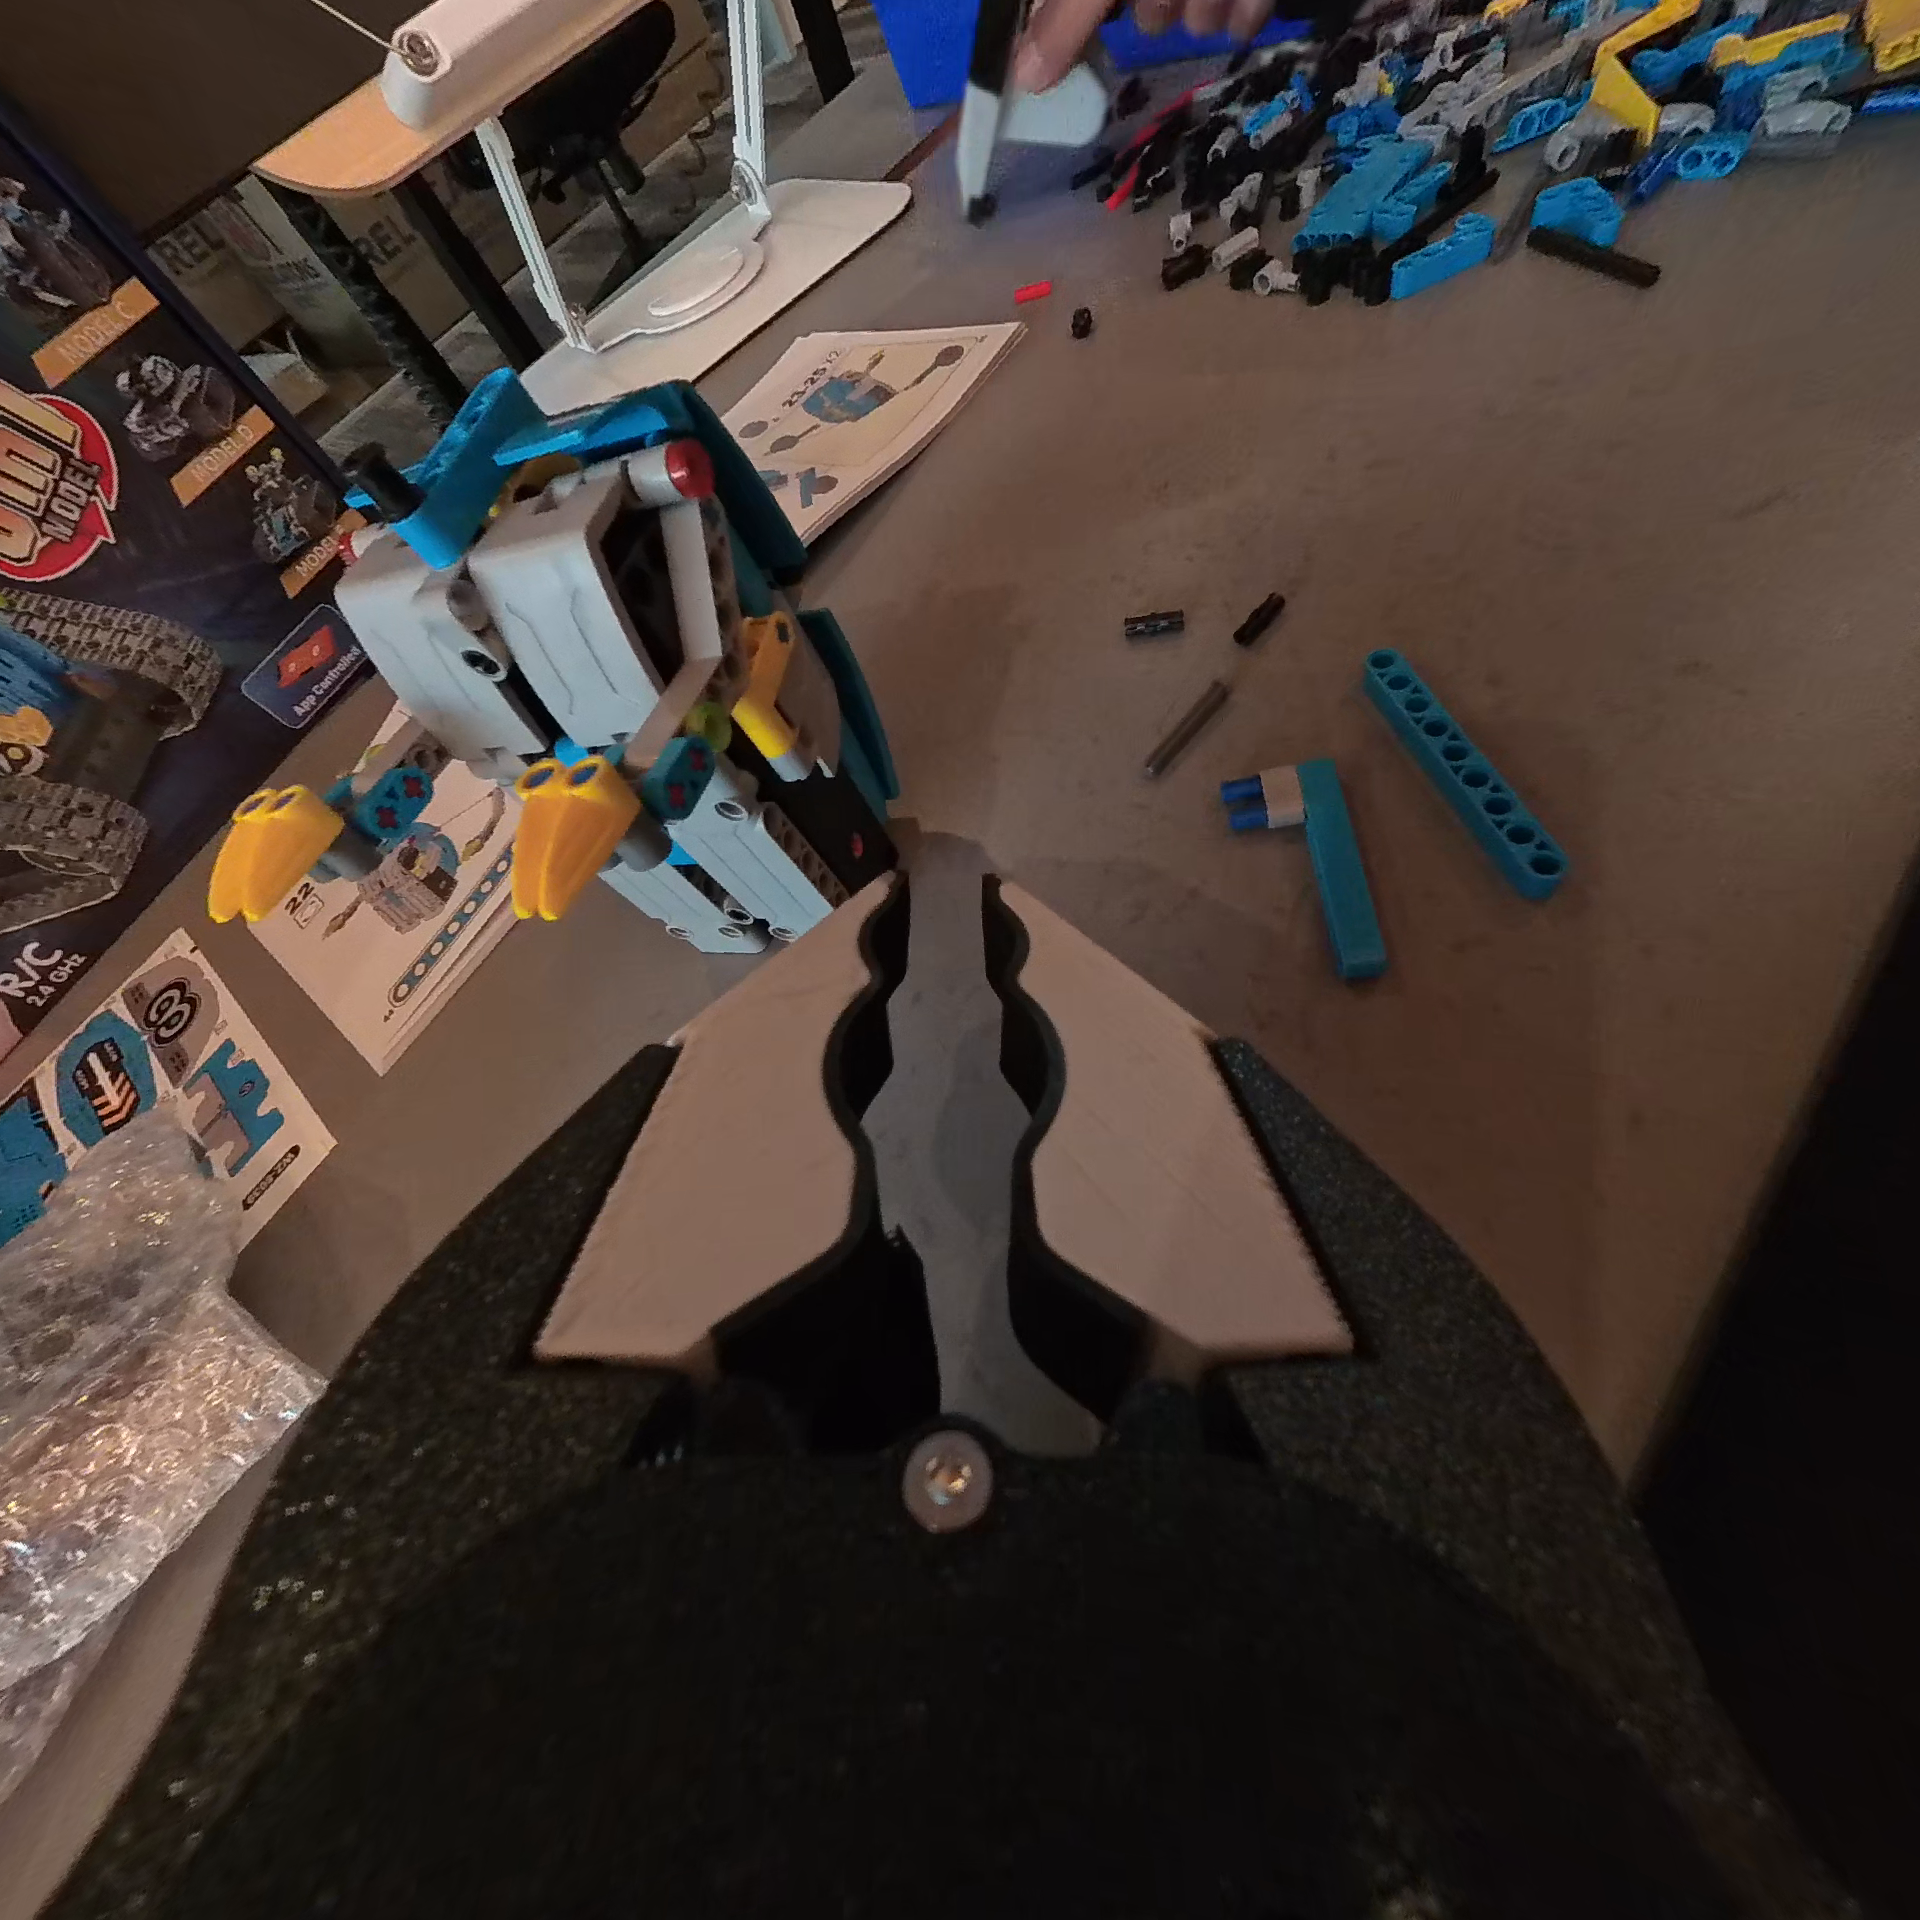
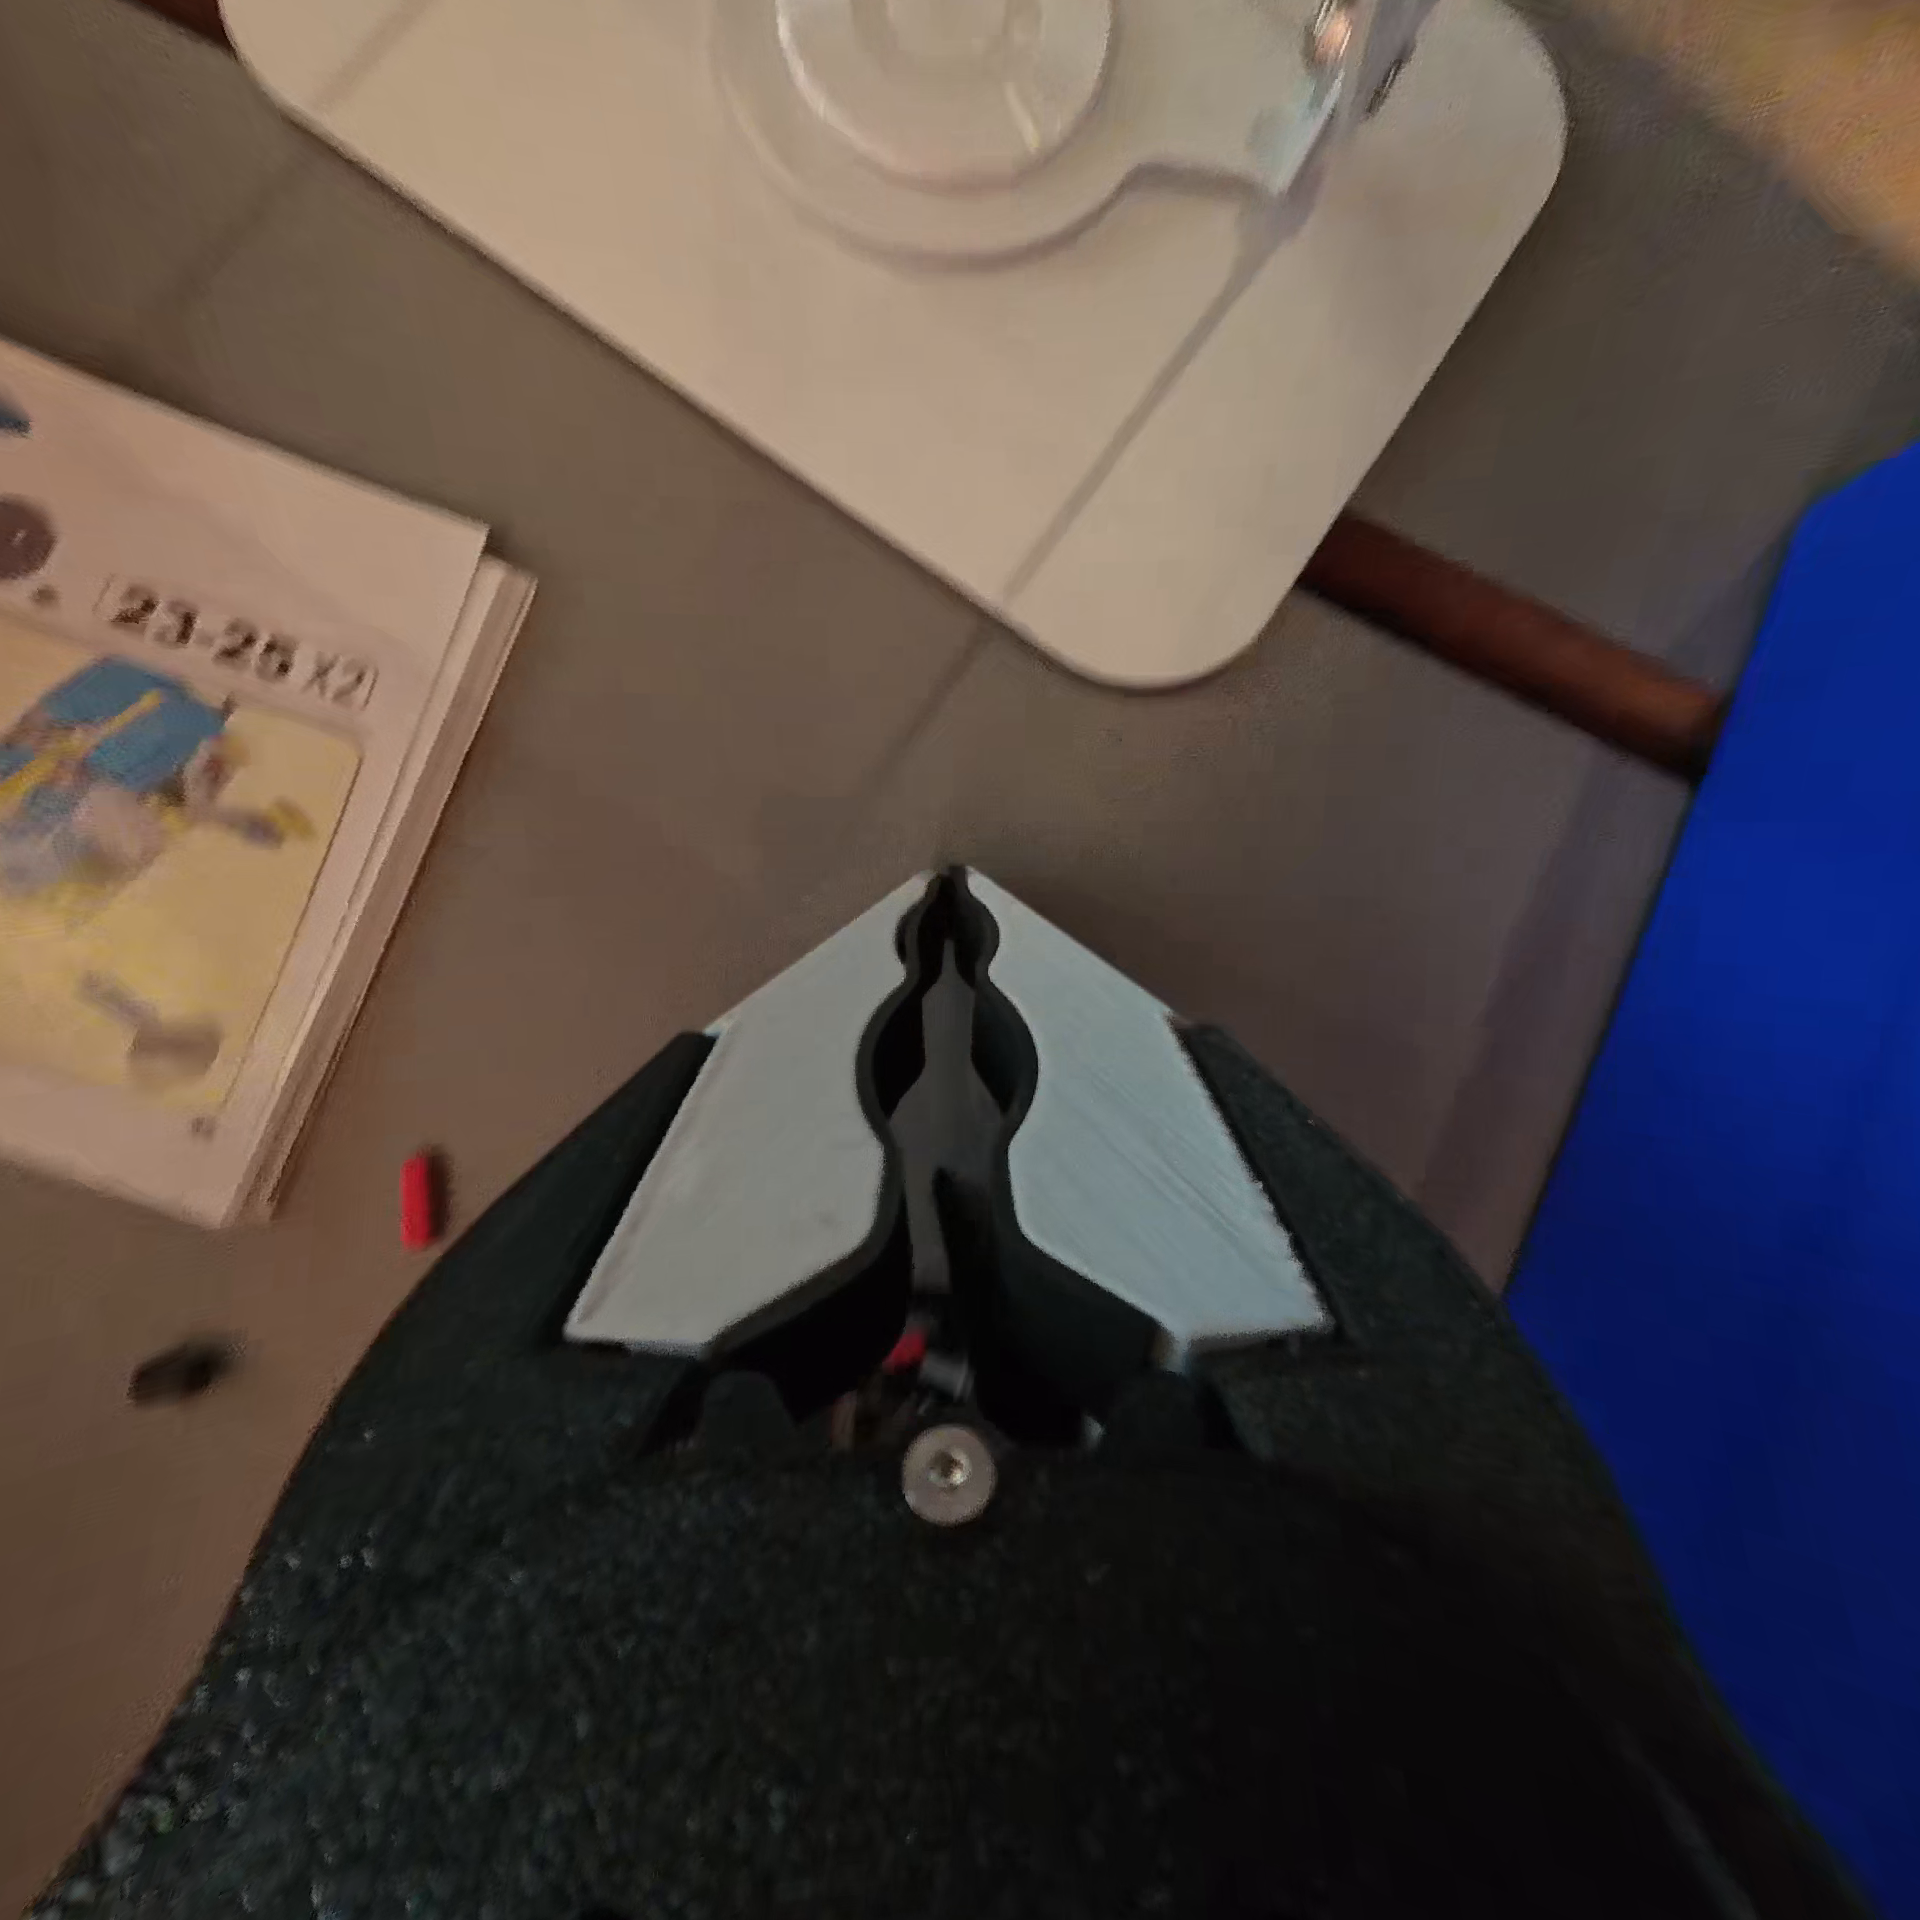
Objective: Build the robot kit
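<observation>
Jaws parted — brick model [image 1: 613, 675] just left.

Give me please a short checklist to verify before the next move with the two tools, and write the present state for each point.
1. Left tool is empty: ok, narrow gap between the fingers, nothing in it.
2. Right tool is empty: cannot tell, tips are together and the picture is blurred.
3. Brick robot model stands free: ok, just left of the left tool's tips; contact cannot tell.
4. Loose teal beam with holes is separate: ok, lies alone on the table.
5. Small red pin is free: ok, beside the instruction booklet.
</observation>
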### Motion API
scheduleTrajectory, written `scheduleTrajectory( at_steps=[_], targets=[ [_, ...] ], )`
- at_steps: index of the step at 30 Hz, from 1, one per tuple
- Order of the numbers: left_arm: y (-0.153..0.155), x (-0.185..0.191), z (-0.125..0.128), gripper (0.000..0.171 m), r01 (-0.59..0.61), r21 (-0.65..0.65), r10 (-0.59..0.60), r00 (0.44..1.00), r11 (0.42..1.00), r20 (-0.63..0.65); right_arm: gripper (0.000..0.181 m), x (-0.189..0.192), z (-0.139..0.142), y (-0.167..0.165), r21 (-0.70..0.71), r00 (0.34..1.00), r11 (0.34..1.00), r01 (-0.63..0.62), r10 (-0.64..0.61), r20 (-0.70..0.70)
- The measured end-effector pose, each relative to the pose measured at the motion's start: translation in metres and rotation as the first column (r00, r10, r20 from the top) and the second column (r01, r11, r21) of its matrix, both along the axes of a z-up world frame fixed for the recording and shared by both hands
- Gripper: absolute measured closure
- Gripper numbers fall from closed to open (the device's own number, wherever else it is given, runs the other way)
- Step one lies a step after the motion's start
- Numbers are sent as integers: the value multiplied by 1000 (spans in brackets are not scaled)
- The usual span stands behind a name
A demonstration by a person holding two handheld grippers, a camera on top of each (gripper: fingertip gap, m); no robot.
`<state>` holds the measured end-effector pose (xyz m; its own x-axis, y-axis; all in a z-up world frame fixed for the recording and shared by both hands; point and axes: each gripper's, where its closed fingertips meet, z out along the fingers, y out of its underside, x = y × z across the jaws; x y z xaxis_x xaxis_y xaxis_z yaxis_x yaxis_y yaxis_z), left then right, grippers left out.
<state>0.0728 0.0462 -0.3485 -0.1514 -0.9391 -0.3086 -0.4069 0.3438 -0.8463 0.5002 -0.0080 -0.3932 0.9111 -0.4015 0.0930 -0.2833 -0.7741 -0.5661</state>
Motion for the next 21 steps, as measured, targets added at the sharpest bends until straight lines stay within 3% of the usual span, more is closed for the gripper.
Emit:
scheduleTrajectory(
  at_steps=[7, 10, 12, 14, 18, 21],
  targets=[
    [-1, 0, -1, 158, 2, 19, -2, 1000, 1000, -1, 181, -47, 0, -62, -66, 996, 998, -20, 14, -91],
    [-2, 0, -1, 158, 3, 26, -3, 1000, 1000, -1, 175, -50, 6, -75, -83, 999, 997, 8, -11, -35],
    [-1, 0, -1, 158, 0, 28, 0, 1000, 1000, 0, 171, -59, 26, -67, 20, 1000, 999, 28, -27, -11],
    [-1, -1, 0, 158, -2, 26, 2, 1000, 1000, 3, 161, -91, 51, -43, 188, 999, 982, -4, 13, -48],
    [-1, -1, 0, 158, -2, 16, 2, 1000, 1000, 3, 163, -213, 90, 11, 562, 939, 793, -237, 336, -78],
    [-11, -3, 0, 164, 61, 4, -61, 998, 998, 0, 161, -269, 87, 27, 561, 866, 741, -370, 493, -81]
  ],
)
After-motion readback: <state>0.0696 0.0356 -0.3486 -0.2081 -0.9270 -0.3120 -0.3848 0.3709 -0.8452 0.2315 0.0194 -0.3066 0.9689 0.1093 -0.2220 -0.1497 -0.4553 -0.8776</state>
